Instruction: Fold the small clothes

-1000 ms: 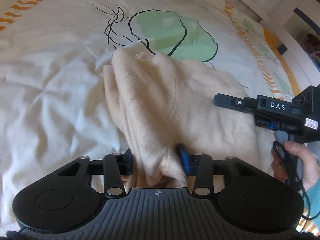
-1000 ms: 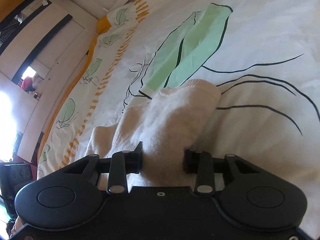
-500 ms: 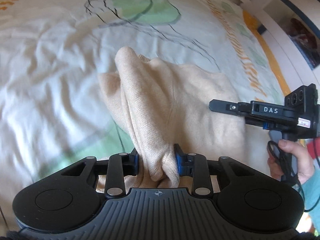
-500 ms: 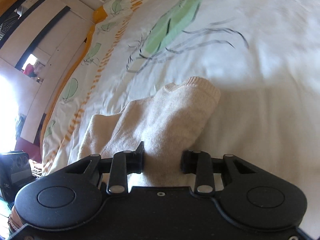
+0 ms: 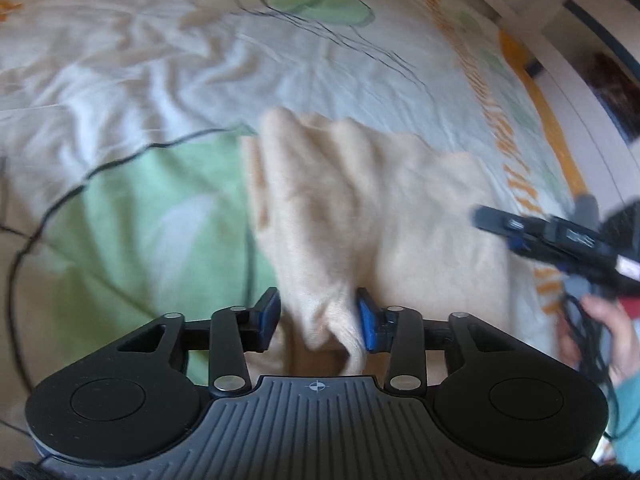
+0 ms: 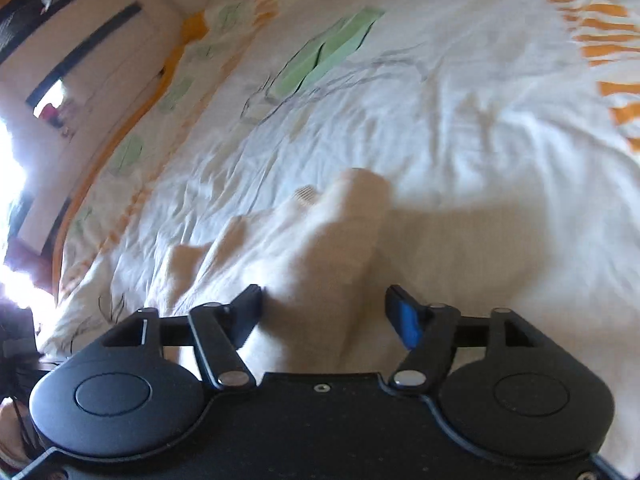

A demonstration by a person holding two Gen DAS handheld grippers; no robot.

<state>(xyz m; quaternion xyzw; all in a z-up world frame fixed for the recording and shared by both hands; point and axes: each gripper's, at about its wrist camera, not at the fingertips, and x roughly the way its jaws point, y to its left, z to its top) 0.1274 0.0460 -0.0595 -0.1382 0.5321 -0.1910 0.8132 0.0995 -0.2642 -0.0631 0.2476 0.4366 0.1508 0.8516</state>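
A small beige knit garment (image 5: 360, 208) lies bunched on the printed bedsheet (image 5: 140, 80). My left gripper (image 5: 318, 316) has its jaws apart, with a fold of the garment lying loosely between them. My right gripper (image 6: 324, 312) is open wide, with the garment (image 6: 304, 248) lying between its fingers and not pinched. The right gripper also shows in the left wrist view (image 5: 560, 236) at the garment's right edge, held by a hand (image 5: 600, 332). Both views are blurred by motion.
The bedsheet (image 6: 480, 120) is white and wrinkled, with green leaf prints and orange stripes. A white bed frame and wall (image 5: 580, 40) run along the far right side. A bright window (image 6: 12, 184) is at the left of the right wrist view.
Both grippers have opened and let go of the garment. Both have pulled back along the bed, so the garment sits farther ahead and a green leaf print shows at the left.
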